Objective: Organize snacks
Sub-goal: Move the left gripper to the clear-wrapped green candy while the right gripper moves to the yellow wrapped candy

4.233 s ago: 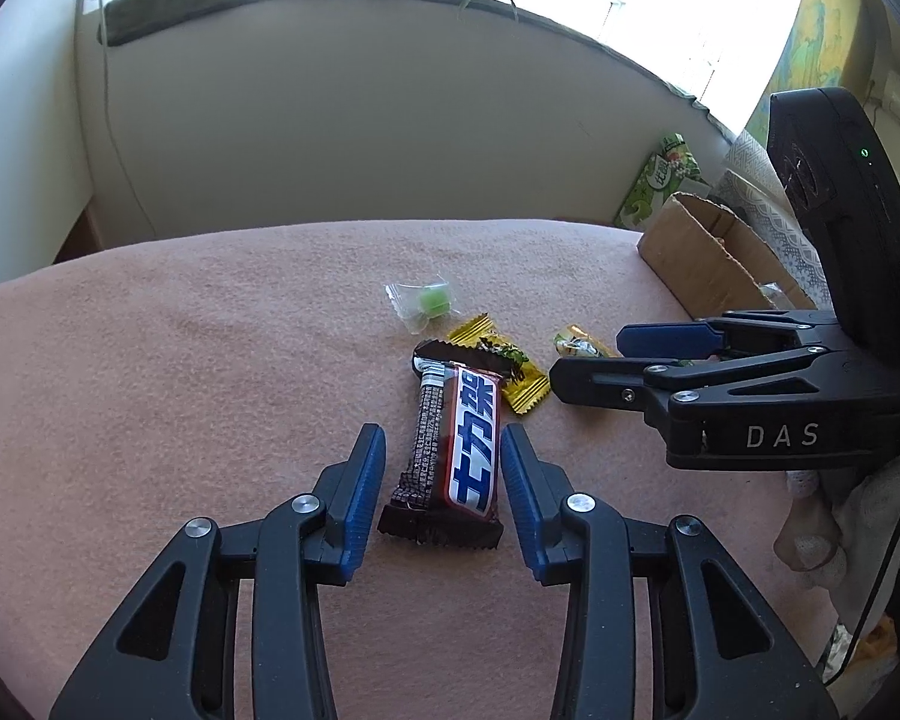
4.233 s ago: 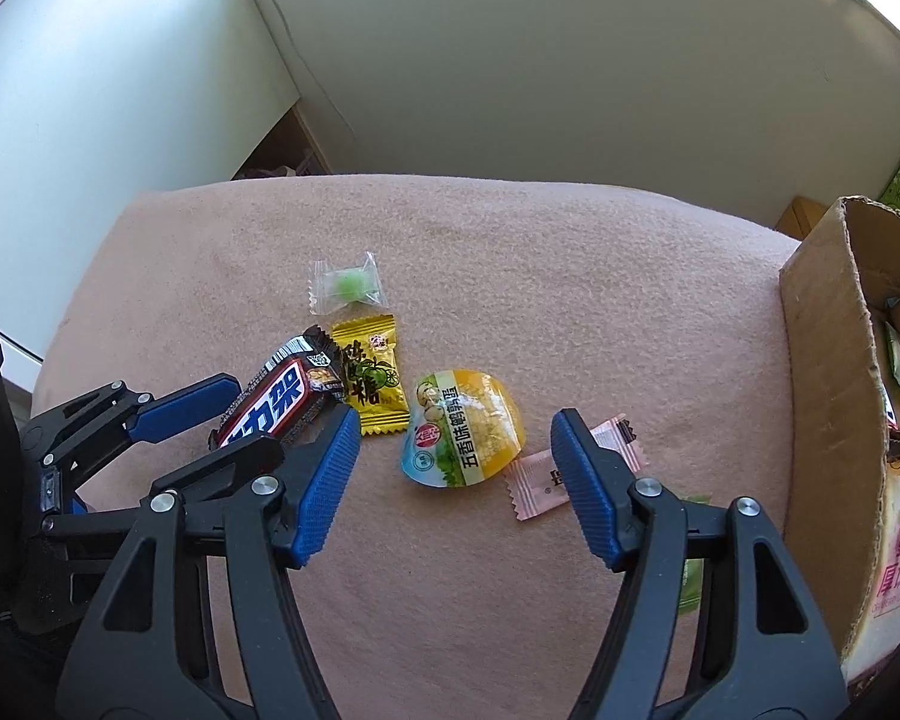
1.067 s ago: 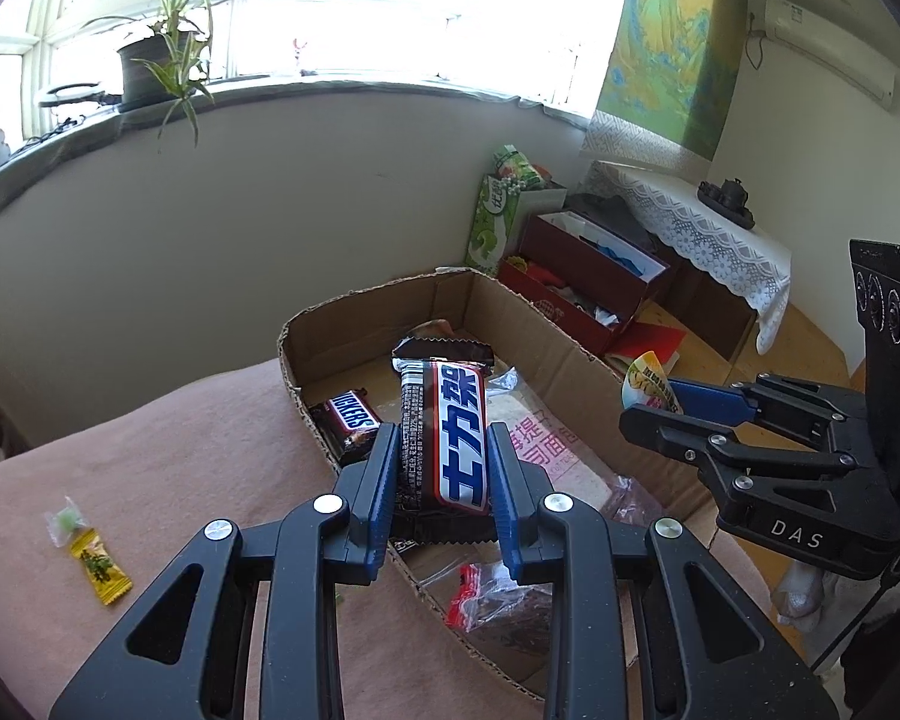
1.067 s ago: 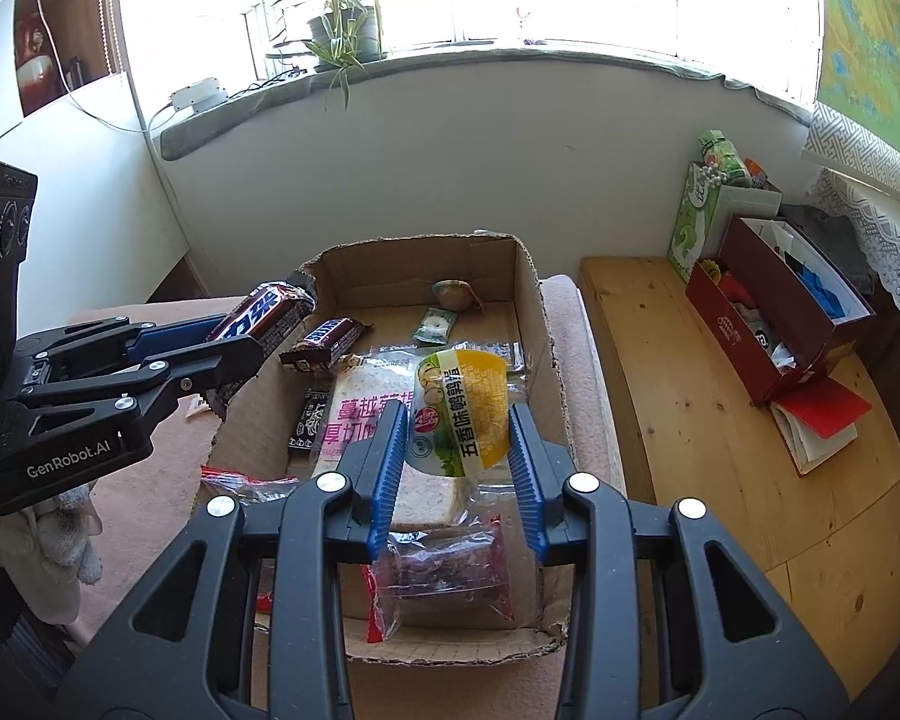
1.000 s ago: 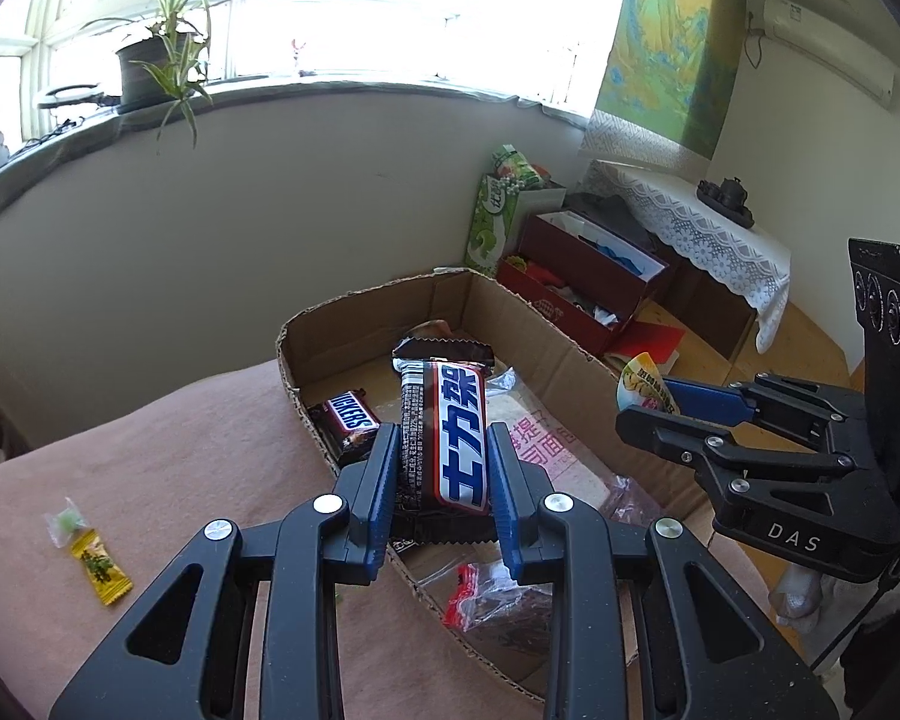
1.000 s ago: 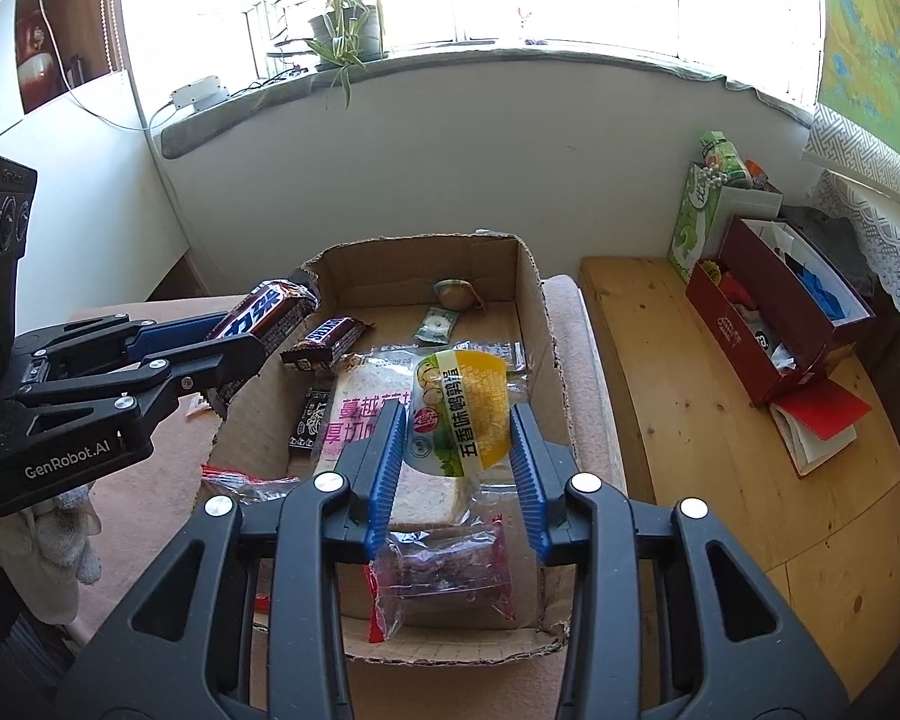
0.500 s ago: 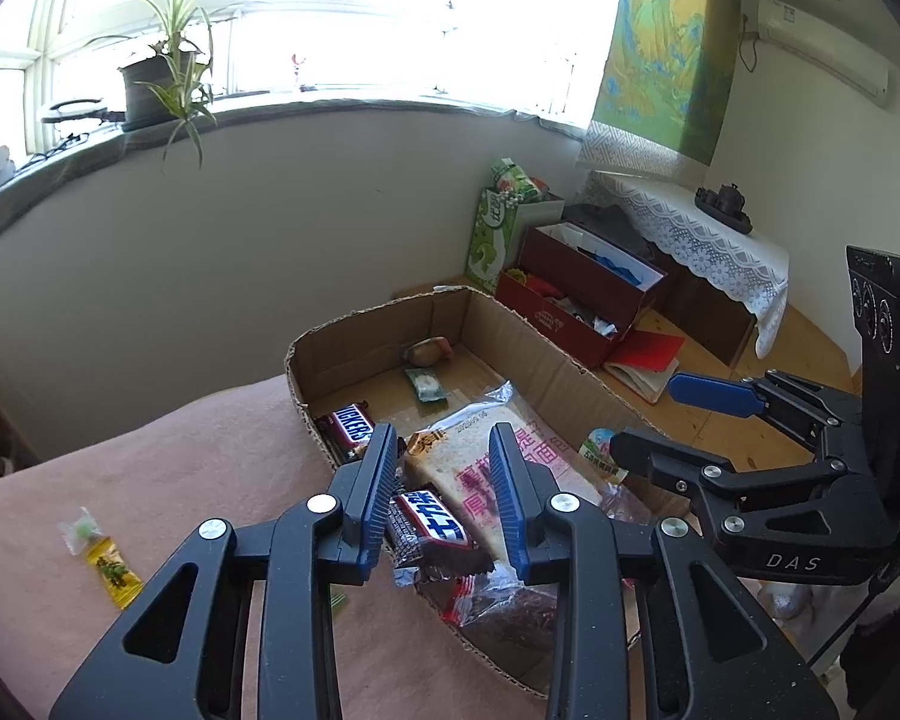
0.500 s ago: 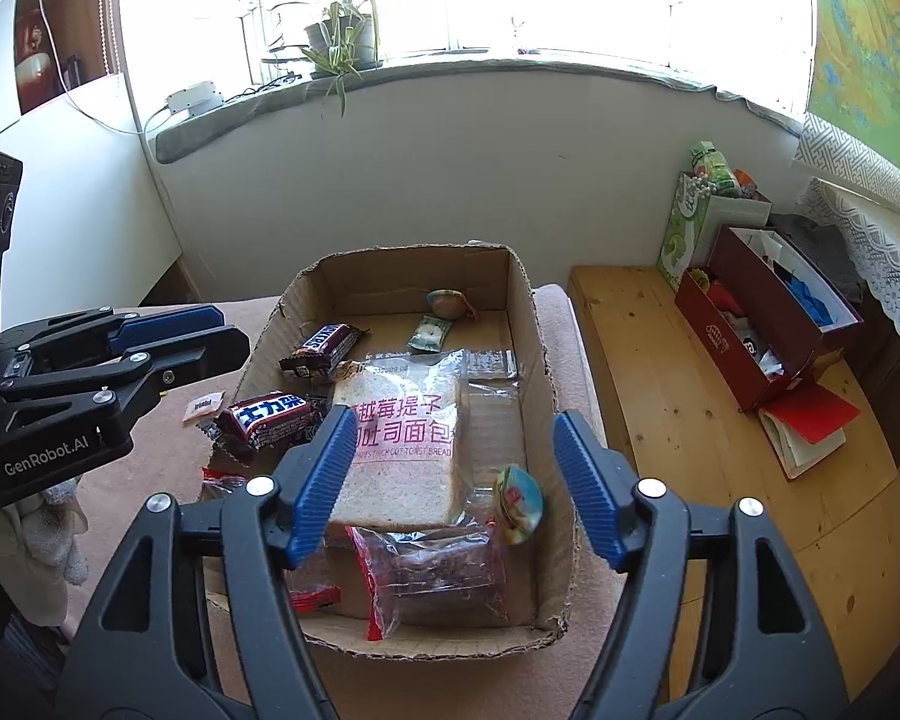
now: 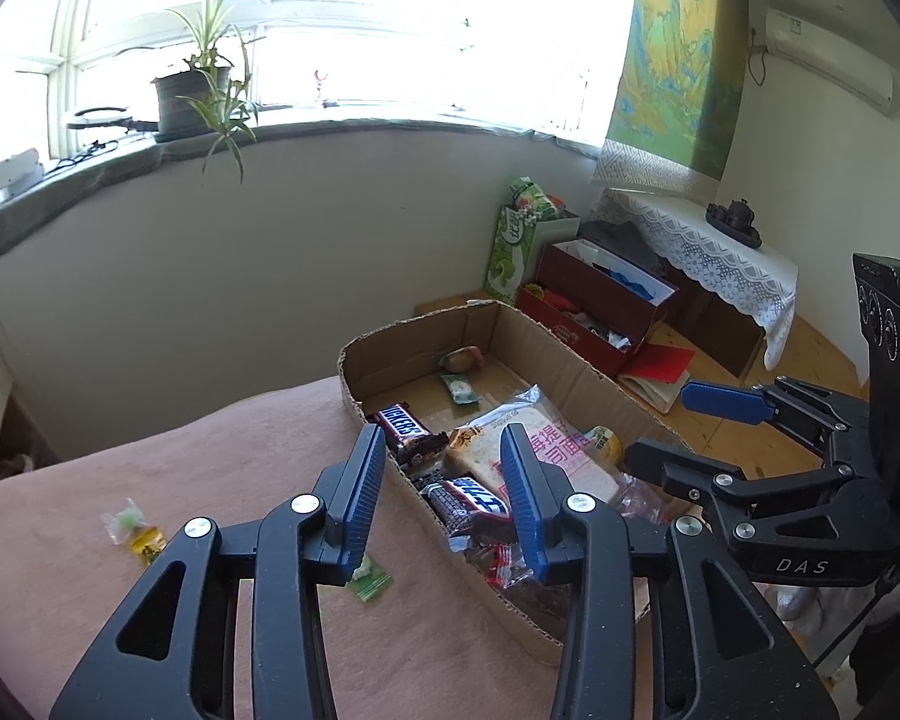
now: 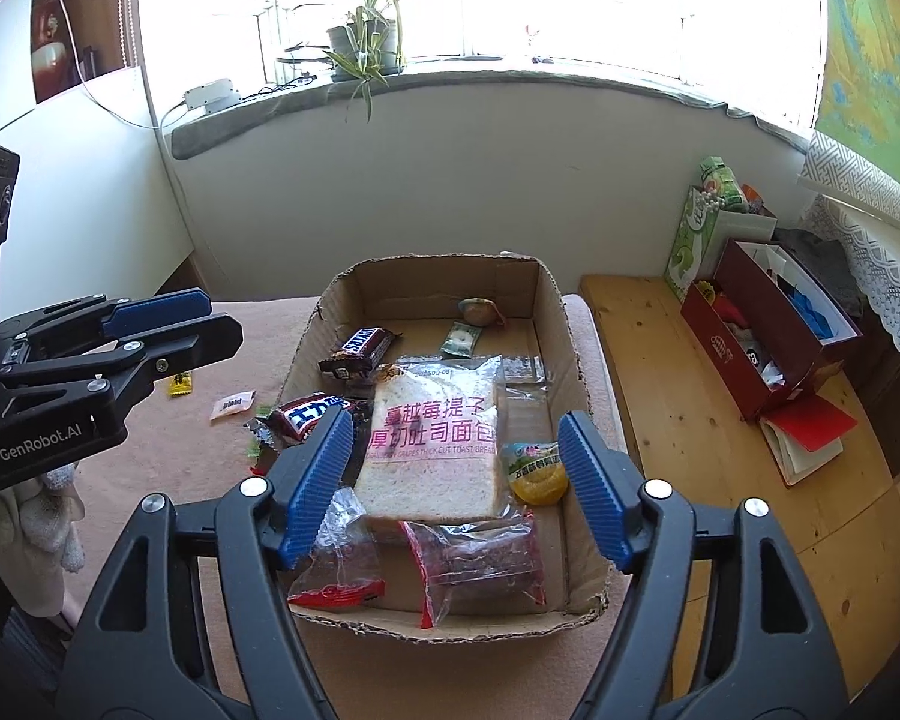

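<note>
A brown cardboard box (image 10: 546,300) (image 9: 390,354) sits at the edge of the pink cloth and holds several snacks. The dark chocolate bar (image 9: 471,501) (image 10: 306,411) lies inside at the box's left wall, below my left gripper (image 9: 441,498) (image 10: 219,318). Its jaws are opening and press on nothing. The yellow egg-snack packet (image 10: 534,468) (image 9: 600,441) rests in the box beside a packet of sliced bread (image 10: 435,444) (image 9: 540,450). Above the box's near end my right gripper (image 10: 456,480) (image 9: 666,429) stands open and empty.
Loose on the pink cloth are a green candy (image 9: 127,522), a yellow packet (image 9: 147,543) (image 10: 180,383), a green packet (image 9: 369,582) and a pale packet (image 10: 232,405). Right of the box is a wooden surface (image 10: 660,420) with a red box (image 10: 768,324) and a green carton (image 10: 693,234).
Both grippers let go: the chocolate bar and the yellow packet dropped into the box. Both jaws spread, the right widely, and both grippers lifted a little.
</note>
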Demonstrator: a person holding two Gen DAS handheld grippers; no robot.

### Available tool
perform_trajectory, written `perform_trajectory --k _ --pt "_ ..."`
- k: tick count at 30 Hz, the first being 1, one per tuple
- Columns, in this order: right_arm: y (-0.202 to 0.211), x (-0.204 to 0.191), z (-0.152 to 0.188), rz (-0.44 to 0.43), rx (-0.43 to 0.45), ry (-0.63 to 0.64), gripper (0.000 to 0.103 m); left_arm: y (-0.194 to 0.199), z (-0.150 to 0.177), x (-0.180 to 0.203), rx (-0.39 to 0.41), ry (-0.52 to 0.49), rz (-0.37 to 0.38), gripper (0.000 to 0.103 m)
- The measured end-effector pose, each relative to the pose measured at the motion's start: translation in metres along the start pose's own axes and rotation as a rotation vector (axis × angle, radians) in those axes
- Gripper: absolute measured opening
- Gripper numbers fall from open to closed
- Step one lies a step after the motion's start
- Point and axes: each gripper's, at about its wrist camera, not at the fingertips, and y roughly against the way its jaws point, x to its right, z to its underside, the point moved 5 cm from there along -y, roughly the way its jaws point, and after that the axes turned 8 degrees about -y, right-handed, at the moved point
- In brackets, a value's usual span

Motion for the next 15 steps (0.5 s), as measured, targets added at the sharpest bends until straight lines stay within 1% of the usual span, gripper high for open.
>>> perform_trajectory --k 7,15 --pt "0.007 -0.03 0.0 -0.032 -0.003 0.03 0.074 0.019 0.007 -0.028 0.015 0.029 -0.034 0.039" --pt "0.01 -0.077 0.004 -0.121 -0.007 0.055 0.074 0.039 0.029 -0.091 0.01 0.121 -0.096 0.039"
